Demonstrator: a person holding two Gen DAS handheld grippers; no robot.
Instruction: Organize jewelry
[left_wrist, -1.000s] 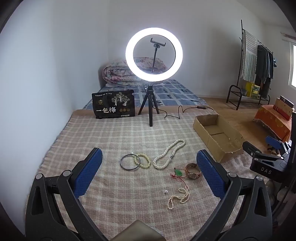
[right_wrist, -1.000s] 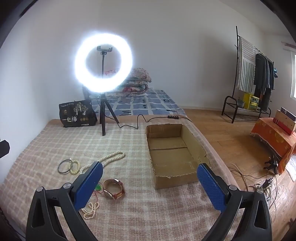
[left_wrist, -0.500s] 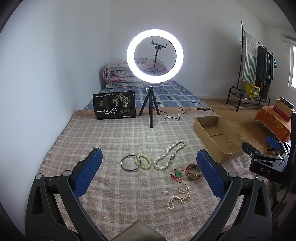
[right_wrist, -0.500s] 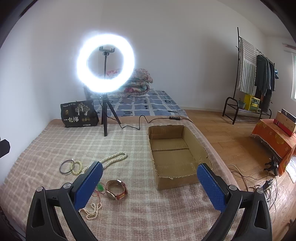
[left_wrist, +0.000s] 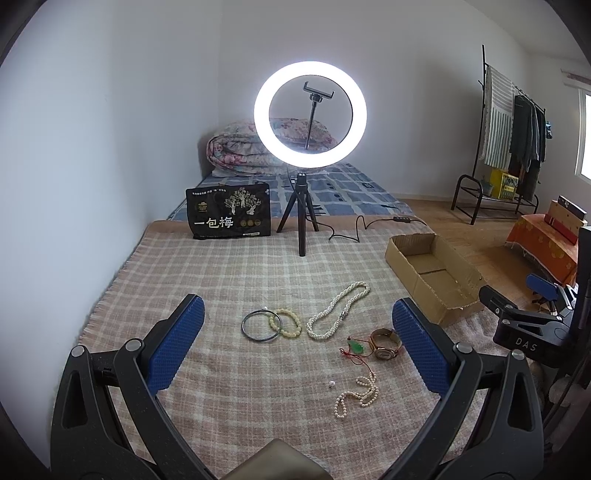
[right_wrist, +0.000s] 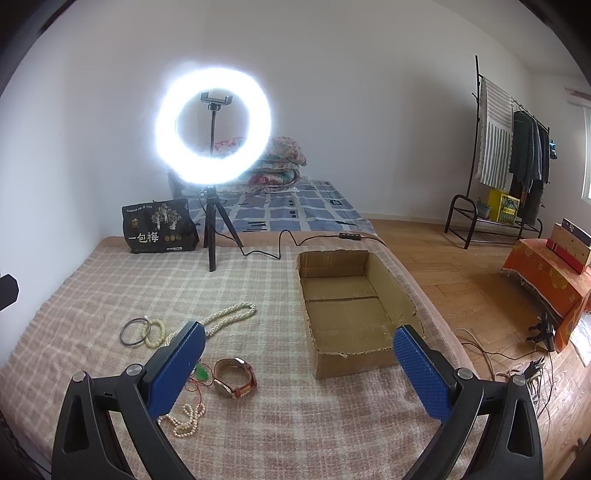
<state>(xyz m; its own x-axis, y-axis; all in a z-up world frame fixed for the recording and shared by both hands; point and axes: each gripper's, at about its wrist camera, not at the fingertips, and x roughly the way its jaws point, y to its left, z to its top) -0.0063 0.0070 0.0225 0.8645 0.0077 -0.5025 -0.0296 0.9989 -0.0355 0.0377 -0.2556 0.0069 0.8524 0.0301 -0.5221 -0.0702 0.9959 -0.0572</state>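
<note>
Task not begun, by my reading: cardboard box (right_wrist: 351, 314) empty, all jewelry loose on checked blanket (left_wrist: 221, 273).

Left gripper (left_wrist: 297, 345) spread wide, holding nothing. Right gripper (right_wrist: 297, 363) likewise.

Left view: metal bangle (left_wrist: 260, 326), bead bracelet (left_wrist: 290, 324), pearl necklace (left_wrist: 338, 310) at 12 o'clock; watch (left_wrist: 385, 343), small pearl strand (left_wrist: 356, 393) at 2 o'clock.

Right view alone shows full box interior, at 1 o'clock. Left view alone shows all of small strand.

We've got the right gripper (right_wrist: 297, 363) with its blue-padded jaws spread wide, nothing in them, above the pink checked blanket (right_wrist: 332, 424). A brown-strap wristwatch (right_wrist: 234, 377) lies between the small white bead strand (right_wrist: 186, 419) and the open cardboard box (right_wrist: 354, 317).
</note>
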